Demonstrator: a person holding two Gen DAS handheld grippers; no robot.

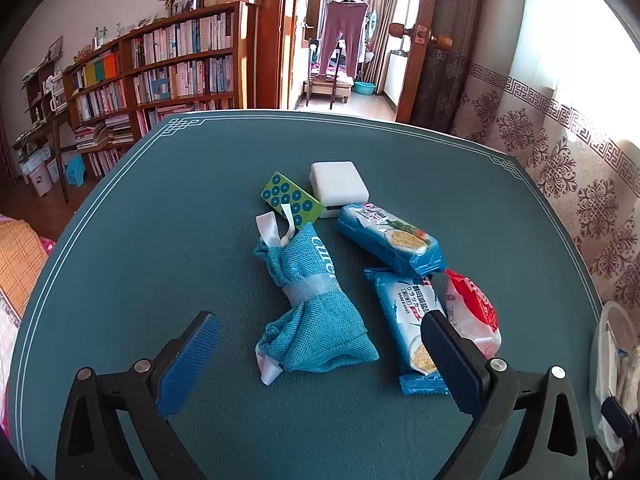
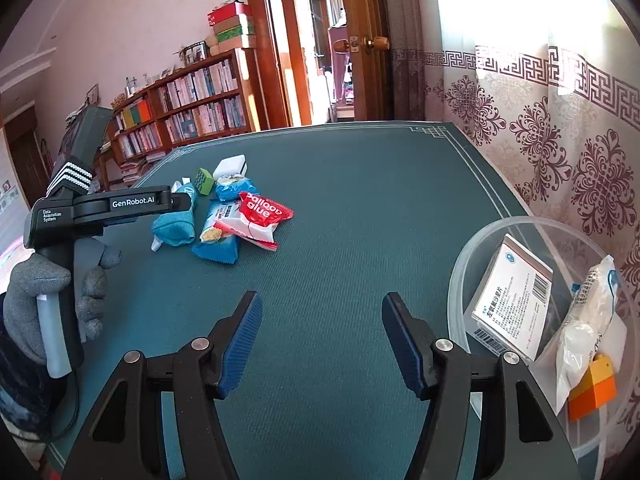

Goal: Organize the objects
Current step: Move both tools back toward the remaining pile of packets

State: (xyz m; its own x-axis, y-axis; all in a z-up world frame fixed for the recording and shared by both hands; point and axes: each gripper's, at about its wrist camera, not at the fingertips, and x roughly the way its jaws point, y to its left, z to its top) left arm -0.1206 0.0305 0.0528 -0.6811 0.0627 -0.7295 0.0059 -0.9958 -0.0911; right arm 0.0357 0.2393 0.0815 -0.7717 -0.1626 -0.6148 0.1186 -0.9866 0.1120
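On the teal table mat (image 1: pixel 168 208) lies a cluster: a rolled blue towel (image 1: pixel 316 304), a green dotted box (image 1: pixel 290 198), a white box (image 1: pixel 338 188), two blue cracker packs (image 1: pixel 390 240) (image 1: pixel 412 320) and a red-and-white packet (image 1: pixel 474 312). My left gripper (image 1: pixel 320 360) is open, its jaws standing either side of the towel's near end without touching it. In the right wrist view the same cluster shows at the left, with the red packet (image 2: pixel 260 216) in front. My right gripper (image 2: pixel 320 340) hovers open over bare mat, nothing between its fingers.
A clear plastic bowl (image 2: pixel 460 264) at the right table edge holds a medicine box (image 2: pixel 508 300), a white bag (image 2: pixel 588 320) and an orange block (image 2: pixel 592 388). A gloved hand (image 2: pixel 36 284) holds the left gripper's handle. Bookshelves (image 1: pixel 168 68) and a patterned curtain (image 2: pixel 560 152) surround the table.
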